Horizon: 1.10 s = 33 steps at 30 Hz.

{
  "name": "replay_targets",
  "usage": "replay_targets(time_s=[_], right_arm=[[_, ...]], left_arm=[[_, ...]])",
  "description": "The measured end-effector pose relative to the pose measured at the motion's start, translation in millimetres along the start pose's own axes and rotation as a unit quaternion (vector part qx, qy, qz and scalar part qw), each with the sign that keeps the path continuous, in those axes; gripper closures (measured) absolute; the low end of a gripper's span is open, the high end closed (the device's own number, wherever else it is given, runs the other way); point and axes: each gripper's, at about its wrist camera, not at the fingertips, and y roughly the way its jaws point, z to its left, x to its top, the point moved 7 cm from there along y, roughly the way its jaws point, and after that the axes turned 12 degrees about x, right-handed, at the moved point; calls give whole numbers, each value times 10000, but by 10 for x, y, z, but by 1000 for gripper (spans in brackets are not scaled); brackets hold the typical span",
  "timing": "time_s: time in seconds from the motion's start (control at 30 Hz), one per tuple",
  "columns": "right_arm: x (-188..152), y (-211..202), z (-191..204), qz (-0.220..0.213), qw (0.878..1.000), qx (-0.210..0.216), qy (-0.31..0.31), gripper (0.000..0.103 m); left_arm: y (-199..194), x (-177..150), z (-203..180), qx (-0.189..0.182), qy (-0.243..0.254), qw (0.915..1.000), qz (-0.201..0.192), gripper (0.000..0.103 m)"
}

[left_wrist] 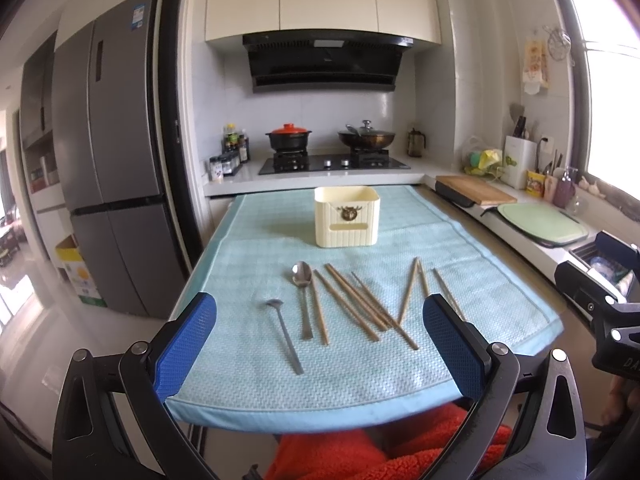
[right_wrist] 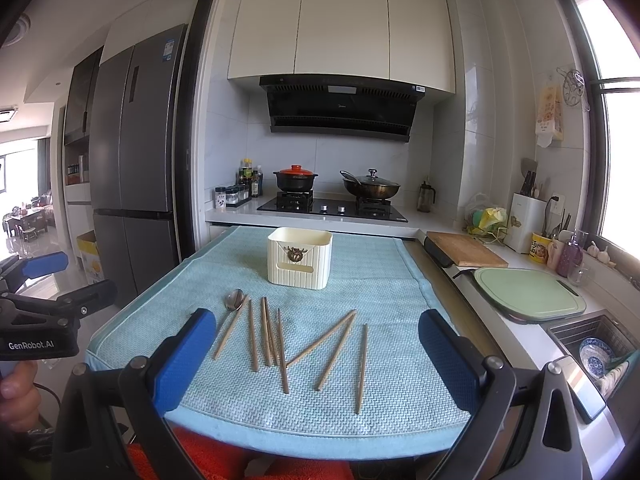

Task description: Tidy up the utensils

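A cream utensil holder (left_wrist: pixel 346 216) stands upright at the far middle of the light blue mat (left_wrist: pixel 248 248); it also shows in the right wrist view (right_wrist: pixel 300 256). Several wooden chopsticks (left_wrist: pixel 360 308) lie scattered on the mat in front of it, also in the right wrist view (right_wrist: pixel 276 340). A large metal spoon (left_wrist: pixel 303 296) and a small dark spoon (left_wrist: pixel 285 334) lie left of them. My left gripper (left_wrist: pixel 320 348) is open and empty above the mat's near edge. My right gripper (right_wrist: pixel 316 364) is open and empty, near the chopsticks.
A stove (left_wrist: pixel 334 162) with a red-lidded pot and a wok sits behind the mat. A wooden board (right_wrist: pixel 464 250), a green board (right_wrist: pixel 528 290) and a sink (right_wrist: pixel 592 344) line the right counter. A grey fridge (left_wrist: pixel 108 152) stands left.
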Motion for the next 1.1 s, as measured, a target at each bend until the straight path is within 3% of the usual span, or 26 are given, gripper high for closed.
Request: replay_targets(time_s=[0.3,0.53,0.8,1.1], right_arm=[[31,72,-26,77,10000,18,22,0],[44,168,-1,174,9998,49,-121,0],[40,356,-111,340,9994,0,-34,0],[-30,705,-314,704,9974,-94,81,0]], left_arm=[[90,-7,1,-23,3,9999,131,0],[287,-80,20,-353,-177,9979,523,0],[537,-67,242,-45,-386,9977,550,0],[964,-108,265,-79,-490,9943,941,0]])
